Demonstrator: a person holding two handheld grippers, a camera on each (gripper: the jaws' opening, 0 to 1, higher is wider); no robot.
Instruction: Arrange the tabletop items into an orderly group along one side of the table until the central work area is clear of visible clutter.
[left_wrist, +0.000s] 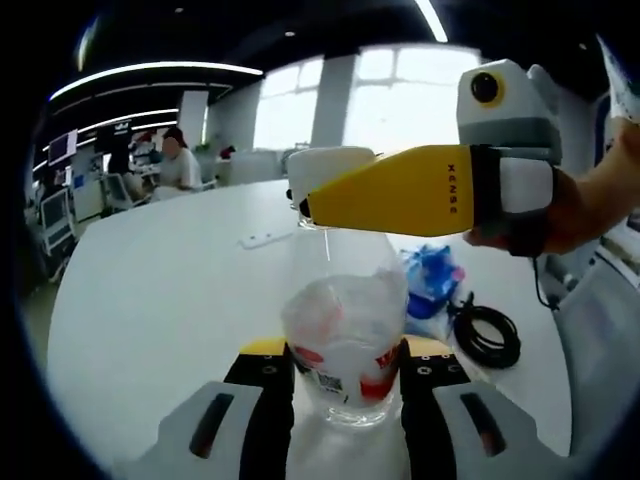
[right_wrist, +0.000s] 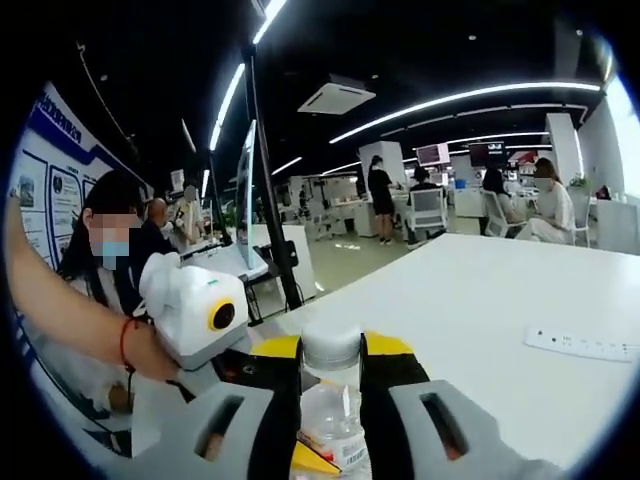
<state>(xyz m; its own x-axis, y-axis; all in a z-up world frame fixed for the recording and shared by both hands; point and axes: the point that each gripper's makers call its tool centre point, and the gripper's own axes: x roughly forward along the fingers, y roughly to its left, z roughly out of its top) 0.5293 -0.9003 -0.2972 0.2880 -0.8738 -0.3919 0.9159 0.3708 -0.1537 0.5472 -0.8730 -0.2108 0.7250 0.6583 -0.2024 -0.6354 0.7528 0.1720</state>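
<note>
Left gripper (left_wrist: 345, 372) clamps the plastic bottle's (left_wrist: 345, 340) base, right gripper (right_wrist: 332, 385) pinches its neck under the white cap (right_wrist: 331, 347). Judged mid-carry; next it needs standing beside the blue packet (left_wrist: 432, 280) and cable (left_wrist: 488, 335) right of the left gripper on the bench (left_wrist: 160, 300)

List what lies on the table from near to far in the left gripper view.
Clear plastic bottle between the left tool's jaws → coiled black cable → blue packet → white power strip far back on the white table.
</note>
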